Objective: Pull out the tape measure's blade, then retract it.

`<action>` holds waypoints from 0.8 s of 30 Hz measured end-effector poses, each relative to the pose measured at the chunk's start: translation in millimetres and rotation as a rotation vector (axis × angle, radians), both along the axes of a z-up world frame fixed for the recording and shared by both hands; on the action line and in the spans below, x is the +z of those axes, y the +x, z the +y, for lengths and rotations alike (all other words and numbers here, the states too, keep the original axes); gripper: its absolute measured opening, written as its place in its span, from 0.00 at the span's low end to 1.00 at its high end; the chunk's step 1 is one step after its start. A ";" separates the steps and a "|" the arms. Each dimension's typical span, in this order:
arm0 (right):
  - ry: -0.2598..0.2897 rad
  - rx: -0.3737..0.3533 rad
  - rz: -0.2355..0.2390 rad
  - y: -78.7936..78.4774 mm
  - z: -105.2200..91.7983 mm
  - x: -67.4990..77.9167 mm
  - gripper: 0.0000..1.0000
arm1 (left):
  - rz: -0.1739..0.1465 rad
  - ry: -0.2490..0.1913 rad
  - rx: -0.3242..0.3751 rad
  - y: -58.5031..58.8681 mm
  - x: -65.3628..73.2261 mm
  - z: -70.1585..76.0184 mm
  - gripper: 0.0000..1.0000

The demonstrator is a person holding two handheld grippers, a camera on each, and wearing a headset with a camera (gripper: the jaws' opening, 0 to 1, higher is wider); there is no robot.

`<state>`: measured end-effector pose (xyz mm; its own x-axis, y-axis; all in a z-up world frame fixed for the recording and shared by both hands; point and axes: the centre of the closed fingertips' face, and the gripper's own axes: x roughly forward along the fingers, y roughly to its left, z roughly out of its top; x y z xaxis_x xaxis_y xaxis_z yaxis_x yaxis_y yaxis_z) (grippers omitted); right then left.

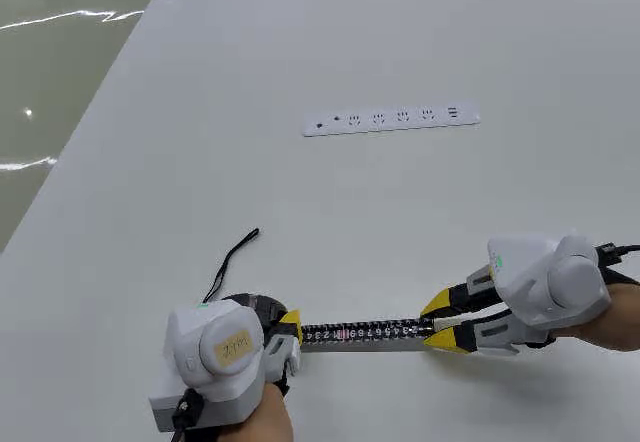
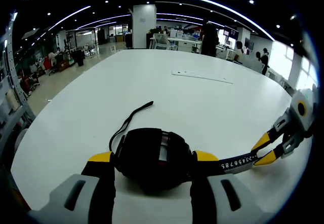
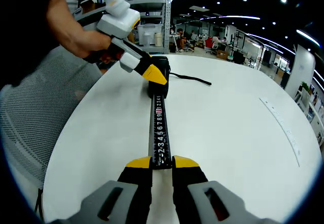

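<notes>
Firstly, left fingers (image 2: 103,157): yellow-tipped; clamped on either side of the black tape measure case (image 2: 149,155), which fills the gap between them
Right fingers (image 3: 139,163): yellow-tipped; closed on the free end of the blade (image 3: 159,127), pinching it from both sides
Left gripper (image 1: 285,334): low at the near left of the table (image 1: 300,202); white body; held in a hand (image 3: 76,34)
Right gripper (image 1: 438,323): at the near right; points toward the left one; well apart from the case and joined to it by the blade alone
Tape measure: case sits on the table near the front edge, between the left jaws; blade is drawn out partway and runs straight along the tabletop from the case to the right jaws; printed numbers face up
Strap (image 1: 232,258): thin and black; trails from the case across the table, away from the person
Power strip (image 1: 392,119): white; flat on the table; far beyond the blade, well apart from both grippers
Shelves (image 3: 147,16): behind the left gripper in the right gripper view; bins on top
</notes>
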<state>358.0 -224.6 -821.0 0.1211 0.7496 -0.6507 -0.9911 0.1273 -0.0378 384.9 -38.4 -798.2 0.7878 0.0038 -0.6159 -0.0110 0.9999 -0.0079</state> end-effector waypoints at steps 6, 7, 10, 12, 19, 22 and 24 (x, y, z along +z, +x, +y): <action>0.002 0.001 0.002 -0.1 2.4 -0.3 0.14 | -0.001 0.001 -0.003 -0.3 0.0 -0.1 0.55; 0.003 0.002 0.002 -0.1 2.8 -0.4 0.14 | 0.000 0.000 -0.003 -0.5 -0.1 -0.1 0.55; 0.004 0.002 0.003 -0.3 4.0 -1.0 0.14 | -0.001 0.001 -0.004 -0.6 -0.2 -0.3 0.55; 0.004 0.000 0.005 -0.2 5.0 -1.1 0.14 | -0.001 0.001 -0.005 -0.6 -0.4 -0.5 0.55; 0.005 -0.001 0.006 0.1 7.1 -2.5 0.14 | 0.000 0.002 -0.007 -0.5 -0.9 -0.8 0.55; 0.003 0.000 0.006 0.1 7.7 -3.1 0.14 | 0.000 0.003 -0.008 -0.6 -1.2 -1.1 0.55; 0.002 -0.001 0.006 0.2 8.3 -3.4 0.14 | -0.001 0.005 -0.008 -0.7 -1.2 -1.1 0.56</action>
